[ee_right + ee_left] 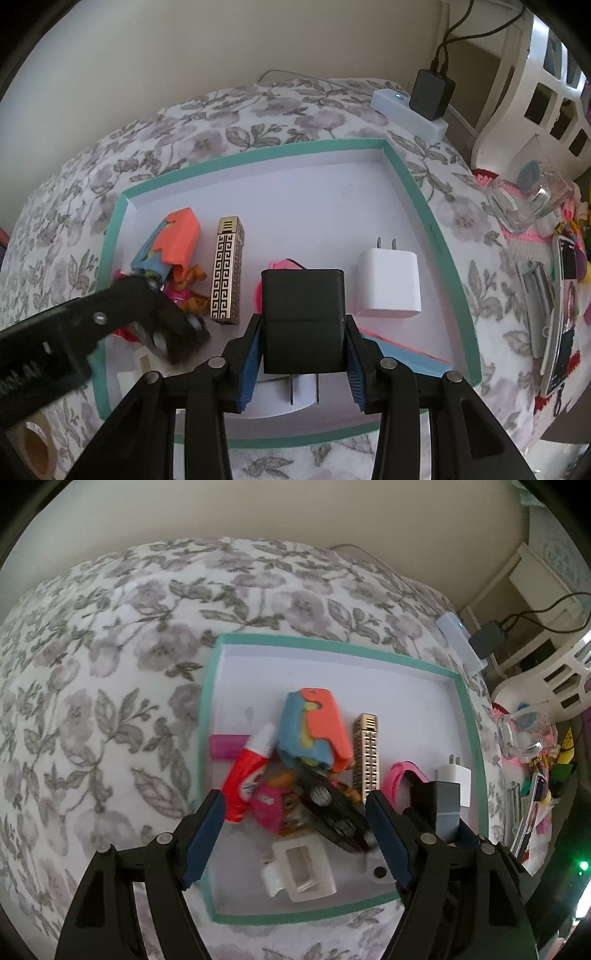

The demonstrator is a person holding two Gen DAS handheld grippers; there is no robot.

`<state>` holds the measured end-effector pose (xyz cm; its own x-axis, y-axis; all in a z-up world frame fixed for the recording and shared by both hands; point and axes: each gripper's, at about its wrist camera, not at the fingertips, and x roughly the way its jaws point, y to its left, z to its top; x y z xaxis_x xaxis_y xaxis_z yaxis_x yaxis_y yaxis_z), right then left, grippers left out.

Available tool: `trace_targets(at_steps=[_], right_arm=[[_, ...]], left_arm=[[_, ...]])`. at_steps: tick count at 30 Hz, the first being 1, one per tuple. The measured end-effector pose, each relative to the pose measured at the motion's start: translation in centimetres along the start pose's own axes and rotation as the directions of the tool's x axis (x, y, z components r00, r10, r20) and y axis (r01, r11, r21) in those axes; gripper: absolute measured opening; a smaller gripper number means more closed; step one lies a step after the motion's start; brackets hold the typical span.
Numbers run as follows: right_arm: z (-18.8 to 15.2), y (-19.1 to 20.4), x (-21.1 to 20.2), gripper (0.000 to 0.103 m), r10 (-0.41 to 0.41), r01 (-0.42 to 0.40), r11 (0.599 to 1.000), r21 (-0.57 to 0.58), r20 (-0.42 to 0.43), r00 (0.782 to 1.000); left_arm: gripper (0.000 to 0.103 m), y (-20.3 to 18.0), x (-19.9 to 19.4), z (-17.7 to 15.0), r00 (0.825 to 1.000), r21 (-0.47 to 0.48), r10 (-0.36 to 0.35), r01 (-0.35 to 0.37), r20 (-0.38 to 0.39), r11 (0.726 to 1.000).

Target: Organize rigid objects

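Note:
A teal-rimmed white tray (332, 648) lies on the floral cloth. It holds an orange-and-blue foam toy (314, 731), a gold patterned lighter (226, 269), a red-and-white tube (247, 771), a pink band (397, 775), a white clip (299, 867) and a white charger (388, 280). My left gripper (295, 834) stands open over the pile. A black studded piece (332, 808) lies between its fingers, close to the right pad. My right gripper (303, 363) is shut on a black charger block (303, 314), prongs toward the camera, just above the tray floor beside the white charger.
A pale power strip (406, 110) with a black adapter sits beyond the tray's far right corner. A tipped glass (528, 199), a white basket (535, 92) and several small items crowd the right side. A tape roll (33, 446) is at the near left.

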<state>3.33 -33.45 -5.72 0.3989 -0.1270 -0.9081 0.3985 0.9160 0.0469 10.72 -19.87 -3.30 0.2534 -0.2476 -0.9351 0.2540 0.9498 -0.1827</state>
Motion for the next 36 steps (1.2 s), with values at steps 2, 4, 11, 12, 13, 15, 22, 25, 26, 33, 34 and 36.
trace_targets(at_steps=[2, 4, 11, 12, 13, 15, 22, 25, 26, 33, 34, 36], right_arm=[[-0.2, 0.1, -0.3, 0.051, 0.003, -0.003, 1.000, 0.004, 0.012, 1.000], [-0.4, 0.3, -0.7, 0.062, 0.012, -0.013, 1.000, 0.006, 0.023, 1.000], [-1.7, 0.7, -2.0, 0.072, 0.005, -0.005, 1.000, 0.003, 0.049, 0.999], [-2.0, 0.6, -2.1, 0.075, 0.006, -0.007, 1.000, 0.007, 0.050, 0.999], [-2.2, 0.6, -2.2, 0.077, 0.008, -0.009, 1.000, 0.009, 0.050, 0.999], [-2.7, 0.6, -2.4, 0.082, 0.013, -0.013, 1.000, 0.012, 0.051, 0.999], [-4.1, 0.8, -3.4, 0.095, 0.032, -0.033, 0.999, 0.011, 0.069, 0.997], [-4.6, 1.0, -3.7, 0.097, 0.033, -0.033, 0.999, 0.003, 0.075, 0.997], [-4.7, 1.1, -3.9, 0.098, 0.033, -0.033, 0.999, -0.002, 0.077, 0.996], [-5.6, 1.8, -4.8, 0.102, 0.041, -0.039, 0.999, -0.023, 0.094, 0.995], [-5.7, 1.9, -4.9, 0.103, 0.040, -0.037, 0.999, -0.026, 0.095, 0.995], [-5.8, 2.2, -5.0, 0.103, 0.038, -0.035, 0.999, -0.034, 0.098, 0.994]], left_arm=[[0.079, 0.5, -0.4, -0.2, 1.000, -0.009, 0.017, -0.017, 0.010, 1.000], [0.079, 1.0, -0.9, -0.6, 0.999, -0.017, 0.043, -0.043, 0.020, 0.999], [0.092, 2.8, -2.0, -1.9, 0.982, -0.037, 0.178, -0.177, 0.060, 0.984], [0.093, 3.0, -2.0, -2.1, 0.980, -0.036, 0.190, -0.189, 0.061, 0.981], [0.093, 3.3, -2.1, -2.4, 0.978, -0.035, 0.200, -0.198, 0.061, 0.980], [0.093, 3.6, -2.2, -2.9, 0.974, -0.034, 0.216, -0.215, 0.062, 0.976], [0.103, 5.0, -2.6, -4.4, 0.960, -0.041, 0.273, -0.271, 0.069, 0.962], [0.103, 5.9, -2.9, -4.9, 0.958, -0.058, 0.278, -0.275, 0.065, 0.960], [0.103, 6.1, -3.0, -5.0, 0.959, -0.062, 0.276, -0.272, 0.062, 0.960], [0.103, 7.4, -3.8, -6.2, 0.953, -0.051, 0.296, -0.293, 0.060, 0.955], [0.103, 7.5, -3.9, -6.3, 0.951, -0.048, 0.302, -0.299, 0.062, 0.953], [0.103, 7.8, -4.2, -6.5, 0.949, -0.042, 0.308, -0.306, 0.070, 0.951]])
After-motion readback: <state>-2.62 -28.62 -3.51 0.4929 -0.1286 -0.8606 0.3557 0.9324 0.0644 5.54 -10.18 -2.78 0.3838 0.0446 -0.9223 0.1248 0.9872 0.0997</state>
